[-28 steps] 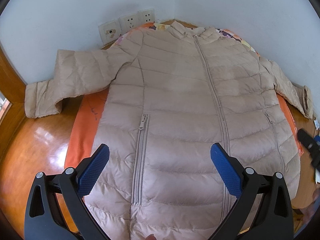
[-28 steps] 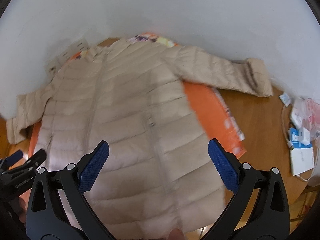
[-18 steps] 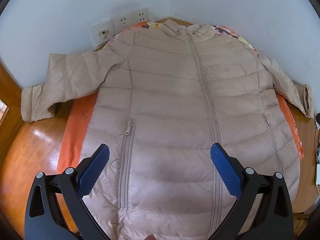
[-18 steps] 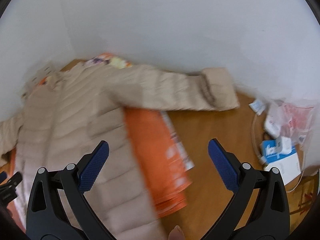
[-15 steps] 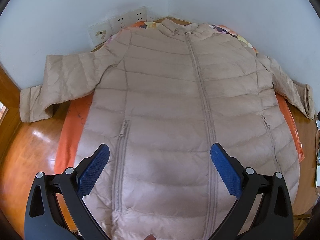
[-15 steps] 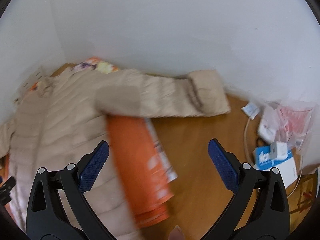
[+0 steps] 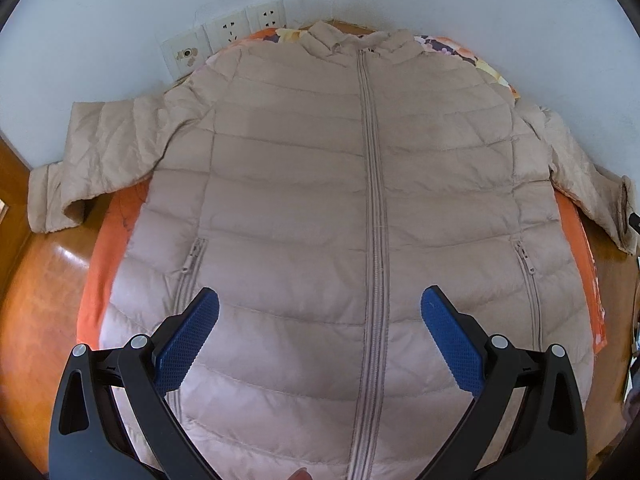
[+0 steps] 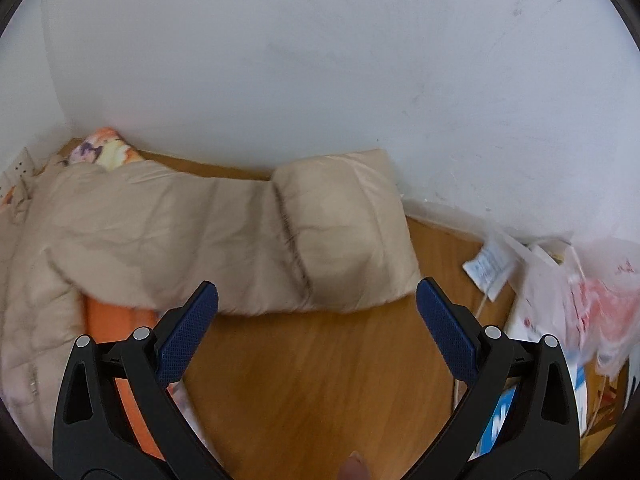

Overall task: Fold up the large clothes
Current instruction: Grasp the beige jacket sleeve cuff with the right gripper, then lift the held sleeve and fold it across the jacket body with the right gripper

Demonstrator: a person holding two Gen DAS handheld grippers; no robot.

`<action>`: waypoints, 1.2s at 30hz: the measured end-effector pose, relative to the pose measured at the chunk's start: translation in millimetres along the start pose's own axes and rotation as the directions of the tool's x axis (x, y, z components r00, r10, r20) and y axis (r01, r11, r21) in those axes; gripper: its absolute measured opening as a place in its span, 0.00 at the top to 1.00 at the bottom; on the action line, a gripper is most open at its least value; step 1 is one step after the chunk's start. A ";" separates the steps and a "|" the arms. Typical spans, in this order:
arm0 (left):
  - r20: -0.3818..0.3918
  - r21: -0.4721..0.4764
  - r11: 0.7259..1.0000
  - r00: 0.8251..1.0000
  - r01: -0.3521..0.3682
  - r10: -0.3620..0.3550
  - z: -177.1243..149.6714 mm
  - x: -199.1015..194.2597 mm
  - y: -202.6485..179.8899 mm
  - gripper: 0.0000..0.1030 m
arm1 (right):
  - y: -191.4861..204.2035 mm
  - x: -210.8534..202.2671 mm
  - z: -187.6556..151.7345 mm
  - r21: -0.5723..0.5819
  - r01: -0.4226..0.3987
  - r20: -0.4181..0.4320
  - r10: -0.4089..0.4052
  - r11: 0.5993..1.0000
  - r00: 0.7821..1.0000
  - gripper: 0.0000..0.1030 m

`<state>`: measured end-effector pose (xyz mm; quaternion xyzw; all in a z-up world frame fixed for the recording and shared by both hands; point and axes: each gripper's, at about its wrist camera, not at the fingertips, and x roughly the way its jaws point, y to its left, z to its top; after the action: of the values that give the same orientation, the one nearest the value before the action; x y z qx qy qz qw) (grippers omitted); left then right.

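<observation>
Hovering at the bottom of the left wrist view, the left gripper [image 7: 319,319] has its blue-padded fingers spread wide over the lower front of a beige quilted puffer jacket [image 7: 304,200], holding nothing. That jacket lies flat and zipped, front up, filling the frame's centre on an orange floral cloth [image 7: 108,256] spread over a glossy wooden table [image 7: 36,300]; its sleeves stretch toward the left and right edges, its collar toward the top. White wall sockets [image 7: 228,36] sit at upper left. In the right wrist view, the right gripper [image 8: 317,314] is likewise spread and empty above bare wood, just short of the jacket's right sleeve cuff [image 8: 344,232] at mid-frame. Blurred plastic bags and packets [image 8: 568,292] crowd the right edge.
</observation>
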<state>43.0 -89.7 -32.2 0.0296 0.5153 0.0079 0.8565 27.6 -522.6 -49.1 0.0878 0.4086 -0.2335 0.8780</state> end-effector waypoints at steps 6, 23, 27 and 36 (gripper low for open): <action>-0.014 -0.018 1.000 1.000 -0.017 0.017 1.3 6.4 -3.4 0.05 | -13.3 32.8 5.6 -0.017 0.013 -0.021 -0.013 1.000 1.000 0.15; -0.022 -0.007 0.999 0.999 -0.033 0.033 -6.1 10.4 1.6 0.05 | -26.4 63.0 2.1 -0.040 0.008 -0.100 -0.012 0.999 0.995 0.69; -0.024 -0.001 0.999 0.999 -0.038 0.038 -8.3 9.2 2.8 0.05 | -39.4 49.1 3.4 -0.010 -0.009 -0.089 0.008 1.000 0.996 0.81; -0.033 0.033 0.999 0.999 -0.017 0.018 -5.4 13.6 18.3 0.05 | -47.8 -25.3 20.6 0.059 -0.110 -0.007 0.110 0.992 0.994 0.84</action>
<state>44.9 -70.7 -45.6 0.0479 0.5294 0.0075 0.8470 4.4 -563.0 -14.7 0.1369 0.4007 -0.1961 0.8844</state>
